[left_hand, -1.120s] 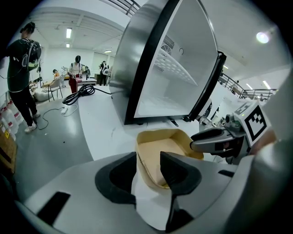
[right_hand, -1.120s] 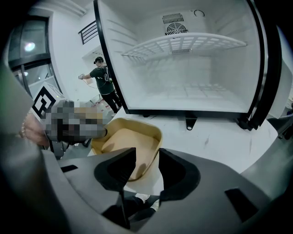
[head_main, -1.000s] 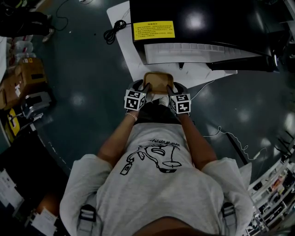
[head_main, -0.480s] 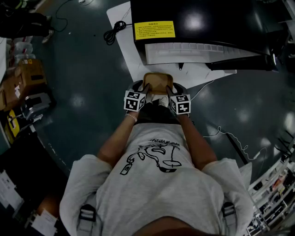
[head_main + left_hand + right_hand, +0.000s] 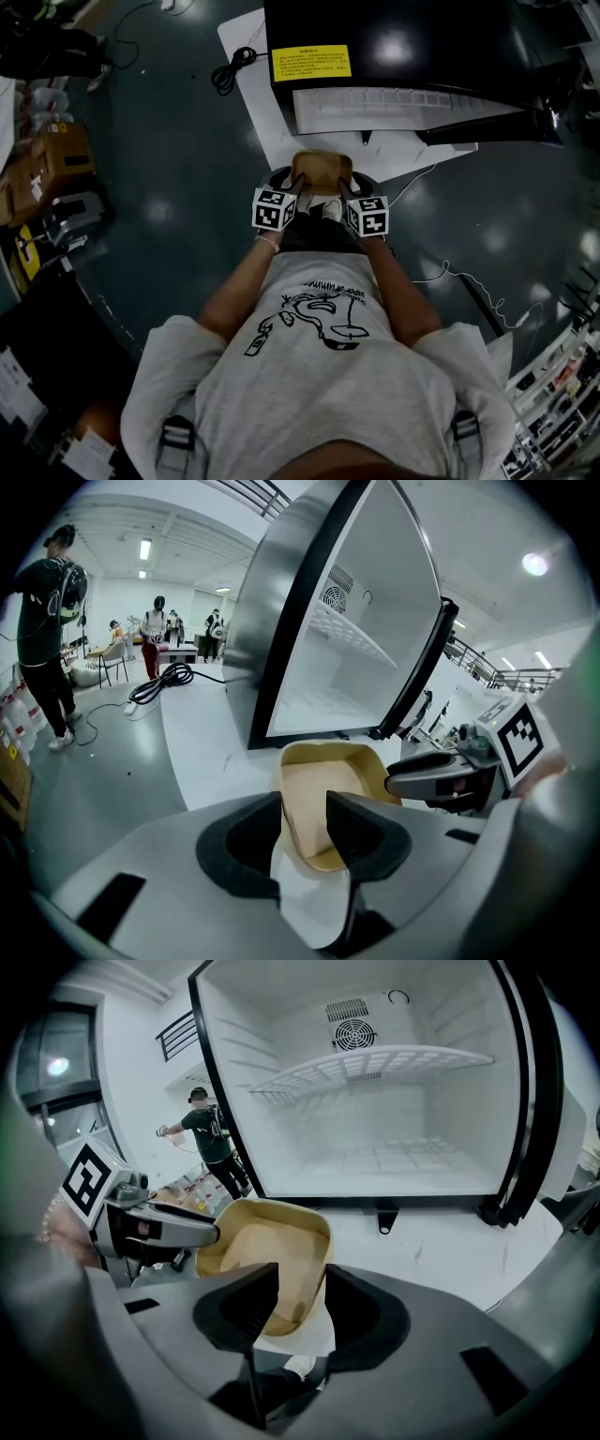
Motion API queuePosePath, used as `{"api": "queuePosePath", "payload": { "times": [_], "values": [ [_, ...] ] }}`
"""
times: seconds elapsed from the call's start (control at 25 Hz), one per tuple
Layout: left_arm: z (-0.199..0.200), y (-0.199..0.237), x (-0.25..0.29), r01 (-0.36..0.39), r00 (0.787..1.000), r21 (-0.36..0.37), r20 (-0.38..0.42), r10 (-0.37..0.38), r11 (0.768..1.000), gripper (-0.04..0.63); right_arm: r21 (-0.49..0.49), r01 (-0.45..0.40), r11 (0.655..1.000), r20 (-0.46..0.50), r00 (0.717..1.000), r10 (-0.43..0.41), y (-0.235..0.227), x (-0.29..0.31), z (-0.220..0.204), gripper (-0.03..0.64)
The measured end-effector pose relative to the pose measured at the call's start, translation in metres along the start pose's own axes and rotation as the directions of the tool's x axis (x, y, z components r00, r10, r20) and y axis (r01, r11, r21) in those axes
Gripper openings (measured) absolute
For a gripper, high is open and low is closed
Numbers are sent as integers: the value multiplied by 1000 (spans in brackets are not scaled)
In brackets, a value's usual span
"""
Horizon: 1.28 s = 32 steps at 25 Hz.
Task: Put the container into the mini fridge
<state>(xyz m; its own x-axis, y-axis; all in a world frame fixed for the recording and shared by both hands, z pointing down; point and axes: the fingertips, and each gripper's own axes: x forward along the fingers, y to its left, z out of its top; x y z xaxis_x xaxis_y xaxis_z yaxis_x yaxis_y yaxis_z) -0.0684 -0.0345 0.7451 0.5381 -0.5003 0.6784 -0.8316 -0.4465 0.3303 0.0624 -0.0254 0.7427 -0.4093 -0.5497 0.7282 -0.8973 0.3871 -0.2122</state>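
Two-handed carry: left gripper (image 5: 299, 177) and right gripper (image 5: 344, 184) are each pinching a side wall of the container (image 5: 322, 165), before the open mini fridge (image 5: 375, 1147); both should be advancing evenly, keeping it level.

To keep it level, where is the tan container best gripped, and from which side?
By its thin side walls at the rim, one jaw inside and one outside, coming from the near end. The container is an open-topped tray, so the left gripper on its left wall and the right gripper on its right wall balance it.
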Motion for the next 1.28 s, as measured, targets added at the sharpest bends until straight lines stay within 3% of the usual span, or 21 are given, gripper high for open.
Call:
{"api": "queuePosePath", "payload": {
  "times": [1.28],
  "values": [
    [32, -21, -40, -9, 999, 17, 44, 8, 1000, 161, 8, -41, 999, 120, 992, 40, 16, -54, 51, 167]
  ]
}}
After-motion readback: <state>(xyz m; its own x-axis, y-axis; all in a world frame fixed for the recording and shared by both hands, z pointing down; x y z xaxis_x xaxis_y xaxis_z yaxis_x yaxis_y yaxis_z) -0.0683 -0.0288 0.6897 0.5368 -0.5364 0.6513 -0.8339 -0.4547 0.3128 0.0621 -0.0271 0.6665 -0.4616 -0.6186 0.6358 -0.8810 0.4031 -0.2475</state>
